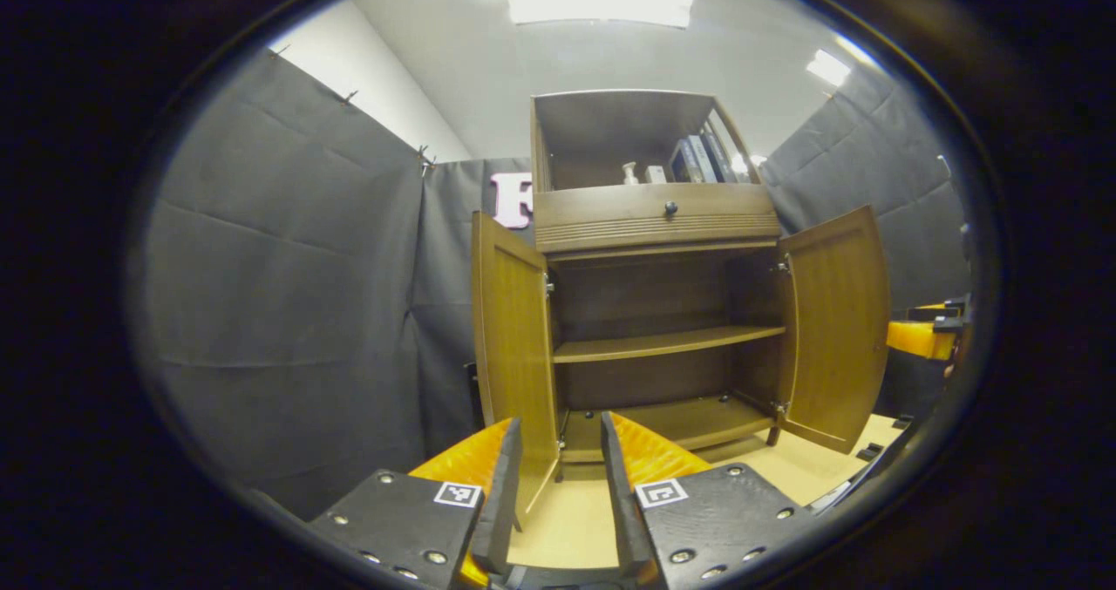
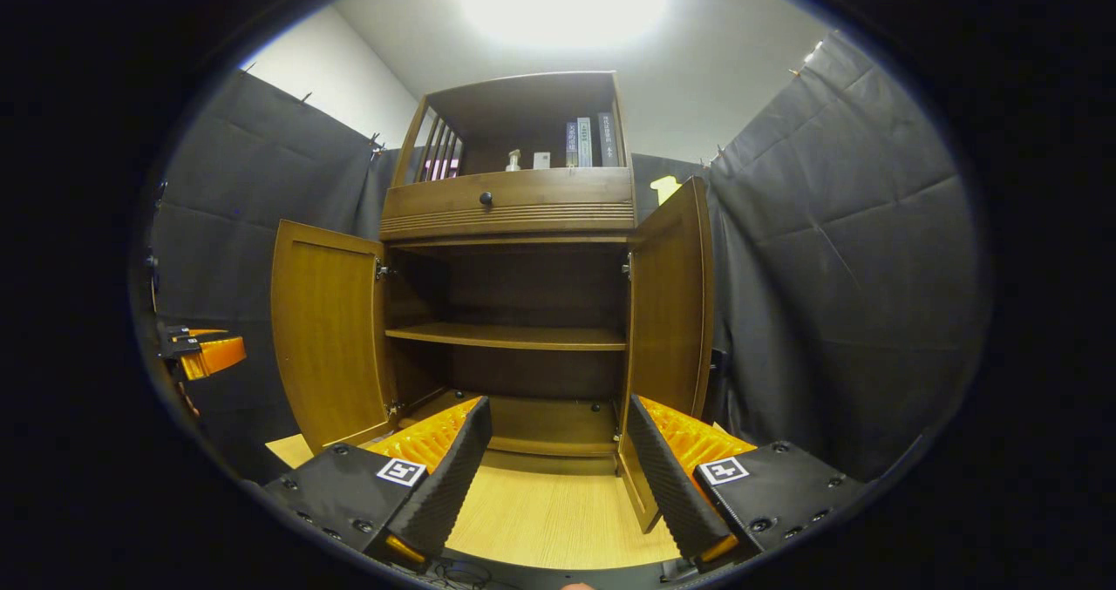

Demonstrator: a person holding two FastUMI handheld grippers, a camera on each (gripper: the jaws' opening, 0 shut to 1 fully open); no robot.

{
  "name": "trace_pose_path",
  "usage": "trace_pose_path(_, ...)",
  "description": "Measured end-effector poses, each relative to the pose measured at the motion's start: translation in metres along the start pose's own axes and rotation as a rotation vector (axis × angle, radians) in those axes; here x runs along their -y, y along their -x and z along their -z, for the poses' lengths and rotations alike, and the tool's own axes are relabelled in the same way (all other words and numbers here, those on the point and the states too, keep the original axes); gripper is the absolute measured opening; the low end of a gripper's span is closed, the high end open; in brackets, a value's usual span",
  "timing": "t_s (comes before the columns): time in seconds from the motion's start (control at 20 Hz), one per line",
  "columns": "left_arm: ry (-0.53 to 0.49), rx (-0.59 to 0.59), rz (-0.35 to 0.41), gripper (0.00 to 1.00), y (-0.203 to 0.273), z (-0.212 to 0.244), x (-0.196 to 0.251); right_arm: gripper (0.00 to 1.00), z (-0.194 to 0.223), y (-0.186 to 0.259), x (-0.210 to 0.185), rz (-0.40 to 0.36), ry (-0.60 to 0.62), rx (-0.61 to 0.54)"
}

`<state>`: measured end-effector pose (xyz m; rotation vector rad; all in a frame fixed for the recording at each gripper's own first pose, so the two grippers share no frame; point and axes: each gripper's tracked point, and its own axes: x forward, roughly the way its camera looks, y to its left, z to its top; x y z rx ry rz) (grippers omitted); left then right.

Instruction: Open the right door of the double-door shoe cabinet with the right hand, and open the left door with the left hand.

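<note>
1. The brown wooden double-door shoe cabinet (image 2: 514, 311) stands on the pale wooden floor (image 2: 549, 512) against the black cloth wall, with a drawer and an open book shelf above its two-shelf compartment.
2. Both doors already stand swung wide: the left door (image 1: 514, 346) and the right door (image 2: 671, 302) each hang out from their hinges, baring the empty shelves.
3. The left claw (image 1: 562, 485) is released, fingers apart, holding nothing, just near the left door's lower edge.
4. The right claw (image 2: 558, 468) is likewise released and empty, beside the right door's bottom corner.
5. I judge the opening done; what remains is a clean retreat. Draw each claw straight back towards the near side, clear of the door edges, so neither finger nudges a door shut.
</note>
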<state>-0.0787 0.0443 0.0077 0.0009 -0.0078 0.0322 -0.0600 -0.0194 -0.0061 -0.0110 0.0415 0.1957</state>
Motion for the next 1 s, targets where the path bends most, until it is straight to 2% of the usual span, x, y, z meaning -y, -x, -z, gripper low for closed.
trace_pose_path(0.15,-0.011,-0.008,-0.03,1.0,0.002,0.003,-0.006,0.98,-0.002,0.001,0.001,0.003,-0.005,0.002)
trace_pose_path(0.4,-0.014,0.012,-0.045,1.0,0.002,-0.003,-0.01,0.98,-0.006,0.002,0.003,0.011,-0.001,0.012)
trace_pose_path(0.45,-0.015,0.019,-0.046,1.0,0.002,-0.006,-0.011,0.94,-0.007,0.002,0.003,0.01,0.0,0.013)
trace_pose_path(0.5,-0.014,0.025,-0.049,1.0,0.002,-0.007,-0.012,0.98,-0.007,0.001,0.003,0.01,0.001,0.014)
trace_pose_path(0.65,-0.011,0.031,-0.057,1.0,0.002,-0.008,-0.016,0.98,-0.011,0.001,0.0,0.008,0.002,0.024)
trace_pose_path(0.7,-0.011,0.032,-0.06,1.0,0.003,-0.009,-0.018,0.94,-0.012,0.001,0.0,0.009,0.005,0.026)
trace_pose_path(0.75,-0.013,0.031,-0.061,1.0,0.004,-0.009,-0.019,0.98,-0.011,0.002,0.0,0.01,0.008,0.027)
trace_pose_path(0.8,-0.015,0.033,-0.064,1.0,0.004,-0.009,-0.02,0.94,-0.011,0.001,0.0,0.01,0.008,0.026)
trace_pose_path(0.9,-0.016,0.035,-0.066,1.0,0.004,-0.01,-0.021,0.94,-0.011,0.0,-0.001,0.01,0.007,0.025)
trace_pose_path(0.95,-0.018,0.037,-0.071,1.0,0.005,-0.012,-0.022,0.98,-0.011,0.0,-0.001,0.011,0.007,0.025)
trace_pose_path(1.0,-0.019,0.037,-0.071,1.0,0.006,-0.012,-0.023,0.94,-0.011,0.0,-0.001,0.01,0.007,0.026)
